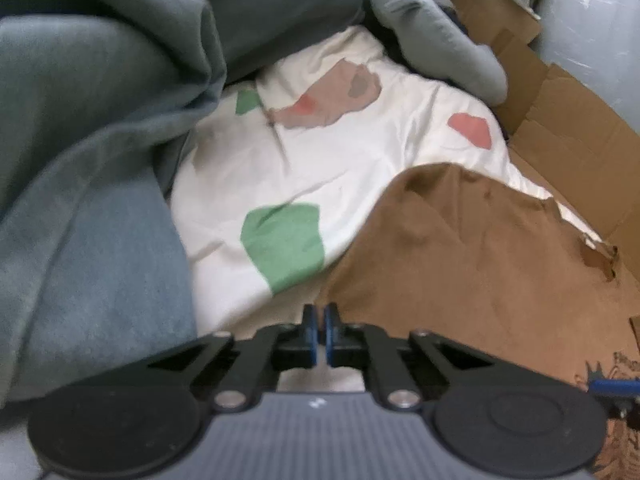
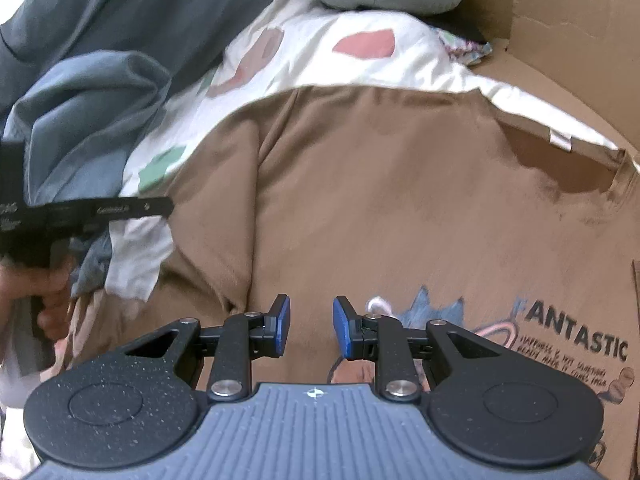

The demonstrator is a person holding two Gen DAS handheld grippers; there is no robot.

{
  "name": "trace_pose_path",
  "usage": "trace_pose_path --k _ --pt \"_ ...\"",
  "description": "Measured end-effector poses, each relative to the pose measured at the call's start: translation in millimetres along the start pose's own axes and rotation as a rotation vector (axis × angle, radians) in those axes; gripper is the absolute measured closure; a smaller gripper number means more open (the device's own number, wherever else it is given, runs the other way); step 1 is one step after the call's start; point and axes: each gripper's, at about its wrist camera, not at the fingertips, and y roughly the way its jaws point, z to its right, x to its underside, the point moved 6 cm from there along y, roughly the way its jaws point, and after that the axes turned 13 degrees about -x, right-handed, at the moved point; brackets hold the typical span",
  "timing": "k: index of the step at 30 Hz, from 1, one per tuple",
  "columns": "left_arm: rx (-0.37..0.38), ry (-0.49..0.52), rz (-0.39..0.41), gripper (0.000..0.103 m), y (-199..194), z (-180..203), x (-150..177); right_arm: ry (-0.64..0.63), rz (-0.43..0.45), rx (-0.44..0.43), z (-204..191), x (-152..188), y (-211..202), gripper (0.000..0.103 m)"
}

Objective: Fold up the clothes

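Observation:
A brown T-shirt [image 2: 380,184] with a printed picture and the word FANTASTIC lies spread flat, partly over a white cover with green and pink patches [image 1: 320,168]. My left gripper [image 1: 321,334] is shut, its blue pads pressed together right at the shirt's left edge [image 1: 360,280], pinching the cloth there. In the right wrist view the same gripper [image 2: 168,205] shows as a black bar held by a hand [image 2: 44,288], its tip on the brown sleeve. My right gripper [image 2: 310,328] hovers open over the shirt's lower middle, with nothing between its pads.
Grey-blue garments [image 1: 92,208] are heaped on the left. A grey padded roll [image 1: 436,36] lies at the back. Flattened cardboard [image 1: 568,140] with a raised wall [image 2: 560,12] runs along the right side and under the shirt.

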Motion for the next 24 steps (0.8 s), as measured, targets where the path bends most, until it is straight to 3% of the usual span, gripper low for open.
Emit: trace_pose_path --k 10,18,24 --pt "0.152 0.001 0.017 0.100 -45.1 27.9 -30.3 -0.018 0.063 -0.047 -10.4 -20.1 -3.0 0.061" --pt "0.232 0.025 0.008 0.100 -60.0 64.6 -44.9 -0.008 0.109 -0.131 -29.5 -37.0 0.9 0.061" --pt "0.296 -0.019 -0.046 0.100 -59.2 81.5 -50.1 -0.014 0.156 -0.187 -42.7 -51.6 3.9 0.061"
